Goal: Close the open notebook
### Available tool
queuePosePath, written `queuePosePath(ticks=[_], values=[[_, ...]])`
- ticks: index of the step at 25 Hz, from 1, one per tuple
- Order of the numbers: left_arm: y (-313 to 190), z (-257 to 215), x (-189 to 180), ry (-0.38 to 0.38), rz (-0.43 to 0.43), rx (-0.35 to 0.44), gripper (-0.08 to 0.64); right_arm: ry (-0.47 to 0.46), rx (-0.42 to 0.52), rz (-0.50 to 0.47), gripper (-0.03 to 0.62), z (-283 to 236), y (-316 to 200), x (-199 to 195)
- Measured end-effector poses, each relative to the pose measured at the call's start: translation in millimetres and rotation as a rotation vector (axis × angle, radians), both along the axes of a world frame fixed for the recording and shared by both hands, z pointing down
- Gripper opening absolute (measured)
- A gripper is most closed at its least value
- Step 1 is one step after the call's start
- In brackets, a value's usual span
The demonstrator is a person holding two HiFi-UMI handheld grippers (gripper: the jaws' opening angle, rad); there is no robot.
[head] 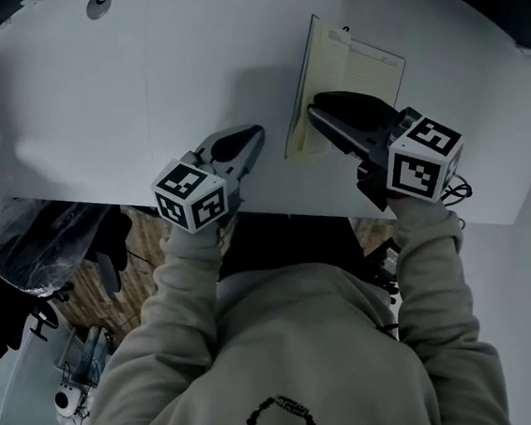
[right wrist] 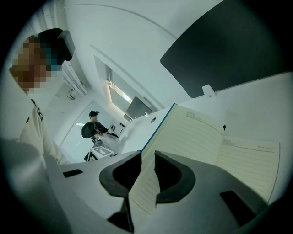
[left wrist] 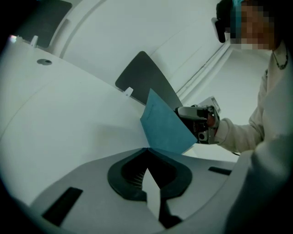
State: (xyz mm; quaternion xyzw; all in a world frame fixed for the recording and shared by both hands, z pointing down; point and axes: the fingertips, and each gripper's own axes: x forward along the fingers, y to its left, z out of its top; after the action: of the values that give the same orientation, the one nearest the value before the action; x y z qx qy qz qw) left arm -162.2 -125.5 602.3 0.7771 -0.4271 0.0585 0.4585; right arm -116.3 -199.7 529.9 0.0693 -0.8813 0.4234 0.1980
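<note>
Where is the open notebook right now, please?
The notebook lies toward the white table's far edge in the head view, its left half raised between the right gripper's jaws.

- The grey, black-padded left gripper (head: 252, 139) (left wrist: 147, 151) points forward and somewhat down, its jaw tips together with nothing between them.
- Its white marker cube (head: 192, 196) sits at the rear, over the wrist of the left beige hoodie sleeve (head: 184, 274), which reaches straight forward.
- The matching right gripper (head: 314, 105) (right wrist: 145, 157) points leftward across the body, its jaws closed on the raised leaf of the blue-covered, cream-paged open notebook (head: 370, 72).
- Its own marker cube (head: 422, 157) tops the right beige sleeve (head: 430, 262), whose arm is bent at the elbow and angled inward.
</note>
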Motion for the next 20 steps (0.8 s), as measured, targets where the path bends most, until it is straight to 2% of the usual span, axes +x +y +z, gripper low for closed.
queuePosePath(ticks=[6, 10, 12, 15, 20], values=[[12.9, -7.9, -1.8, -0.001, -0.026, -0.003, -0.005, -0.003, -0.005, -0.002, 0.094, 7.8, 2.8, -1.7], [23.6, 2.5, -31.7, 0.003, -0.043, -0.012, -0.005, -0.025, -0.037, 0.021, 0.080, 28.7, 3.5, -34.3], [27.2, 4.9, -39.1, 0.002, -0.048, -0.015, -0.005, -0.010, -0.051, 0.051, 0.072, 38.0, 0.2, -36.8], [31.8, 5.8, -44.3, 0.005, -0.058, -0.019, -0.005, 0.077, -0.045, 0.097, 0.063, 56.5, -8.6, -24.2], [36.2, 8.0, -50.2, 0.012, -0.069, -0.024, -0.005, 0.297, -0.013, 0.092, 0.052, 99.5, -14.1, 0.5]])
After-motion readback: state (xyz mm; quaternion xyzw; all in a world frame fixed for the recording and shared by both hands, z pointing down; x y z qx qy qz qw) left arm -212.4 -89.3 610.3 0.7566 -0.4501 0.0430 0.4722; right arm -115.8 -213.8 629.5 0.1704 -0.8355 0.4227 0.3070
